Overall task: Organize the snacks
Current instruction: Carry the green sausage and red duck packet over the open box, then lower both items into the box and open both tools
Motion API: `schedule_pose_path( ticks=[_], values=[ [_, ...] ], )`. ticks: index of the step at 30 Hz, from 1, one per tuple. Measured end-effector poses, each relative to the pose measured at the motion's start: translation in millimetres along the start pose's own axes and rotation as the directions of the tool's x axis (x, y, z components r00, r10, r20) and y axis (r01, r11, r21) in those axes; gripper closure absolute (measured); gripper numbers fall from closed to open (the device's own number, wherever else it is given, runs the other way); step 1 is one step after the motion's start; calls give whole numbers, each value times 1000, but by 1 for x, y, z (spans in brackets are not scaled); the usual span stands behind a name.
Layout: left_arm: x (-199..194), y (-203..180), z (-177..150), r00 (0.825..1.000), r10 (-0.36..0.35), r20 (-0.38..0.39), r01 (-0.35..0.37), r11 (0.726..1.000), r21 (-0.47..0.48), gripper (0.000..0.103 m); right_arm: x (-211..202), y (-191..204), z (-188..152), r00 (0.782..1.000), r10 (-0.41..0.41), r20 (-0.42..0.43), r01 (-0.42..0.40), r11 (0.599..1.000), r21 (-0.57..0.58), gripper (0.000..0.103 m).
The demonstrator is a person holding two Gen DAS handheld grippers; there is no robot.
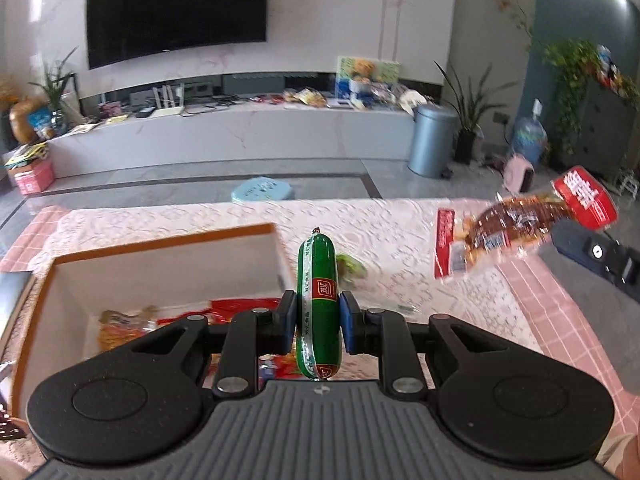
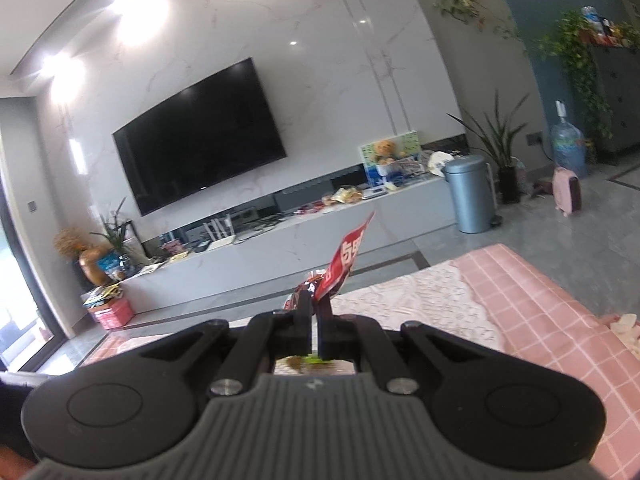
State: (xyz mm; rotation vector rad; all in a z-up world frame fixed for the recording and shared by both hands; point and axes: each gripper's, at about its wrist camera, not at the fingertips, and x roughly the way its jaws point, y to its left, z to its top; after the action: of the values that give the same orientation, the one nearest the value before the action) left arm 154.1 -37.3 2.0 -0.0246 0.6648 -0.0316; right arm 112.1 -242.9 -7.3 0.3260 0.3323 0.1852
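Snacks: some lie in the box (image 1: 168,256) on the table (image 1: 400,232). The left gripper (image 1: 318,320) clamps an upright green sausage (image 1: 318,300) beside the box; the right gripper (image 2: 315,320) pinches a red packet (image 2: 344,260) aloft.

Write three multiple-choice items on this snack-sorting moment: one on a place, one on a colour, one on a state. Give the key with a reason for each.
1. Where does the open box sit relative to the left gripper?
A. ahead and to the picture's left
B. on the floor
C. on the TV bench

2. What colour is the sausage wrapper?
A. blue
B. green
C. yellow

3. What is the state of the right gripper?
A. open, holding nothing
B. shut on the red snack packet
C. shut on a bottle

Key: 1 A, the box stands on the table left of the fingers. 2 B, green wrapper with a red label. 3 B, the packet sticks up from between the closed fingers.
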Motion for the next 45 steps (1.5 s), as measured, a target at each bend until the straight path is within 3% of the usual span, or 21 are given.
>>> schedule_pose_path(
  ticks=[9,17,21,31,38,45],
  values=[
    [-17,55,5,998,45,33,-42,995,-93,78,-3,62,-5,995,91,-31,-93,993,-71,103],
    [-7,110,6,997,83,4,-81,984,-161,78,19,107,-18,979,168,-111,-181,977,-117,103],
    [3,126,2,994,100,-31,-104,983,-152,78,35,126,-29,968,189,-166,-212,968,-134,103],
    [45,151,-25,966,157,-205,-184,976,-117,78,74,151,-68,913,207,-352,-266,956,-126,103],
    [57,162,-28,951,156,-267,-194,973,-123,78,106,153,-87,846,185,-500,-241,969,-49,103],
    [69,171,-33,933,135,-333,-193,970,-146,78,116,155,-94,802,149,-579,-200,980,-24,103]
  ],
)
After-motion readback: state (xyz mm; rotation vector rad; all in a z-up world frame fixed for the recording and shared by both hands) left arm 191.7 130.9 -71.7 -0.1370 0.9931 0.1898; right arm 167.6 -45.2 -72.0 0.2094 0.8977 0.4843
